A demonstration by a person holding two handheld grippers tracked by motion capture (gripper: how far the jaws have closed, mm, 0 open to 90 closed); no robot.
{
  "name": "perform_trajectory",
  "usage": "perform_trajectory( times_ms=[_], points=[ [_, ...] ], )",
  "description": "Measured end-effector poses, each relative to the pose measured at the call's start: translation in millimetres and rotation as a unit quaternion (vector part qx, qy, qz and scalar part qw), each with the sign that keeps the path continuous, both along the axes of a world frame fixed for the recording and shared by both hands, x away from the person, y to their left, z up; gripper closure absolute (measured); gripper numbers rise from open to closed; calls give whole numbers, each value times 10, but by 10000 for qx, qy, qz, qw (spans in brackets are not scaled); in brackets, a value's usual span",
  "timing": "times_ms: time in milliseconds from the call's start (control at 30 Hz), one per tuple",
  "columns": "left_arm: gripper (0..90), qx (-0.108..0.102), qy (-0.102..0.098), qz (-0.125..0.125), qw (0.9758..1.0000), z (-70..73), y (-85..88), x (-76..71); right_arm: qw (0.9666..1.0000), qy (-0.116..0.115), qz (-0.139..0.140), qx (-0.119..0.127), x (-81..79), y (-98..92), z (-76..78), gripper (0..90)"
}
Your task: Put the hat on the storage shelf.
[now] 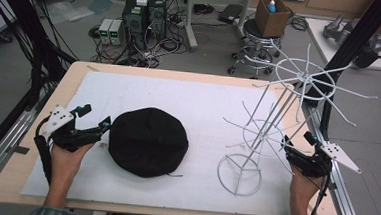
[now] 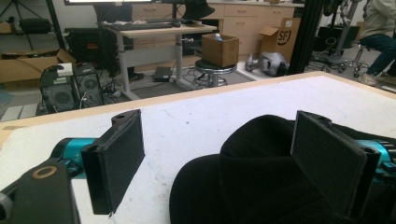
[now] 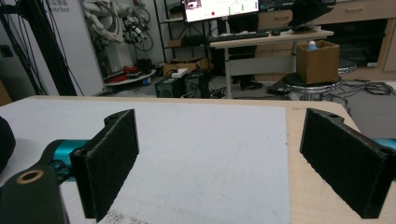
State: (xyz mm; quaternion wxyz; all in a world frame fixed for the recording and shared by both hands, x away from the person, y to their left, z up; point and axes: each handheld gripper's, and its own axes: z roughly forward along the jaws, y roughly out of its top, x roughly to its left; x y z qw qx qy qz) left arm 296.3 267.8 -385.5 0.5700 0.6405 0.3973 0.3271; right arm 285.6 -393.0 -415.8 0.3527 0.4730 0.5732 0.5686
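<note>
1. Left gripper [image 1: 108,124], held in the person's left hand [image 1: 67,157] at the near left of the table [image 1: 36,143]: jaws spread wide, nothing pinched. In the left gripper view [image 2: 212,158] the brim edge of the black hat [image 2: 252,172] lies between the two pads; the right pad sits against or just over the fabric, the left pad stands clear of it above the white mat [image 2: 187,121].
2. Right gripper [image 1: 287,142], in the right hand [image 1: 301,187] at the near right: jaws wide apart and empty. In the right gripper view [image 3: 219,163] only mat [image 3: 201,140] and bare wood lie between the pads.
3. Black hat [image 1: 149,141]: flat on the white mat [image 1: 204,103], left of centre, its left rim just beside the left gripper's tips.
4. White wire hat rack [image 1: 273,117]: ring base on the mat at right of centre, stem tilted up and away to the right, hook arms splaying out. The right gripper's tips are near its lower arms; contact cannot be told.
5. Beyond the table: computer towers [image 1: 144,14], a stool bearing a cardboard box [image 1: 272,15].
</note>
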Motion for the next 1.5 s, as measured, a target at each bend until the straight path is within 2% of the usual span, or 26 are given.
perform_trajectory(
  times_ms=[233, 500, 600, 667, 800, 933, 967, 1167, 1267, 1433, 1467, 1500],
  points=[
    [176, -14, -67, -4, 10000, 16, -11, -11, 10000, 48, 14, 6, 11, 2, -6, 109],
    [176, 96, -143, -222, 9996, 23, -121, 6, 10000, 42, -6, -14, -17, -5, 4, 109],
    [176, 177, -113, -216, 9995, 13, -148, 17, 10000, 28, 12, -22, -9, -3, 0, 109],
    [176, 134, -76, -305, 9994, -9, -169, 31, 10000, 44, 18, -22, -8, 0, 0, 109],
    [178, 211, -48, -445, 9988, -37, -243, 50, 10000, 72, 46, -49, 2, -2, -6, 109],
    [180, 353, -94, -789, 9962, -60, -376, 54, 10000, 66, 40, -37, 0, -7, -5, 109],
    [180, 353, -94, -789, 9962, -60, -376, 54, 10000, 66, 40, -37, 0, -7, -5, 109],
    [184, 395, -193, -1222, 9915, -104, -519, 54, 10000, 70, 40, -28, 3, -5, -7, 109],
    [183, 498, -215, -1311, 9899, -132, -575, 62, 9999, 103, 31, -28, 1, -10, -7, 109],
    [183, 545, -230, -1425, 9880, -151, -658, 67, 9999, 93, 48, -31, 2, -3, -9, 109],
    [183, 648, -248, -1437, 9872, -161, -693, 66, 9999, 117, 53, -39, 4, 1, -9, 109],
    [183, 648, -248, -1437, 9872, -161, -693, 66, 9999, 117, 53, -39, 4, 1, -9, 109]
  ],
)
